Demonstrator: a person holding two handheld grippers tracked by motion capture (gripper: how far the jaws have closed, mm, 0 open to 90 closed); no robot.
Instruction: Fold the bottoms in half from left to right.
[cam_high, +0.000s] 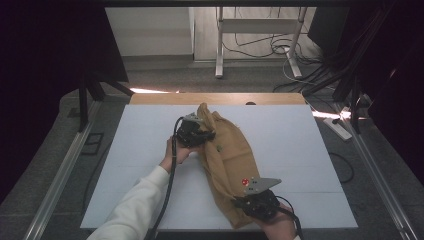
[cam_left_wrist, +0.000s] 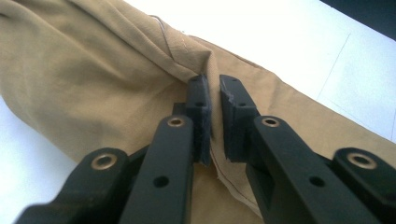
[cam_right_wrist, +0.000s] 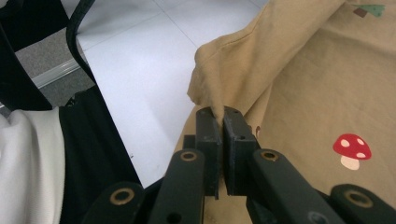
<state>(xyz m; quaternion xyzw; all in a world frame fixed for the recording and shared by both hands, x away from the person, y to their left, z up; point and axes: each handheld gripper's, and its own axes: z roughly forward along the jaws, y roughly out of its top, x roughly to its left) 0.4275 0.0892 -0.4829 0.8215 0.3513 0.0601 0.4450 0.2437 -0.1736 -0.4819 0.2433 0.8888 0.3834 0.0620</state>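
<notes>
The left claw (cam_left_wrist: 214, 100) pinches a fold of the tan cloth (cam_high: 227, 155) at its far end and the right claw (cam_right_wrist: 222, 122) pinches a bunched edge at its near end, so the cloth, printed with a red mushroom (cam_right_wrist: 351, 150), stretches between them across the white counter (cam_high: 300, 135).

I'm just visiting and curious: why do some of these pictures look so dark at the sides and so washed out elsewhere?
High view: black at both sides, evenly lit table, a bright streak on the floor behind it. Left gripper view: the table glares to blank white, the cloth stays sharp, the near jaw arms are soft. Right gripper view: softer light, and the mushroom print is crisp.
</notes>
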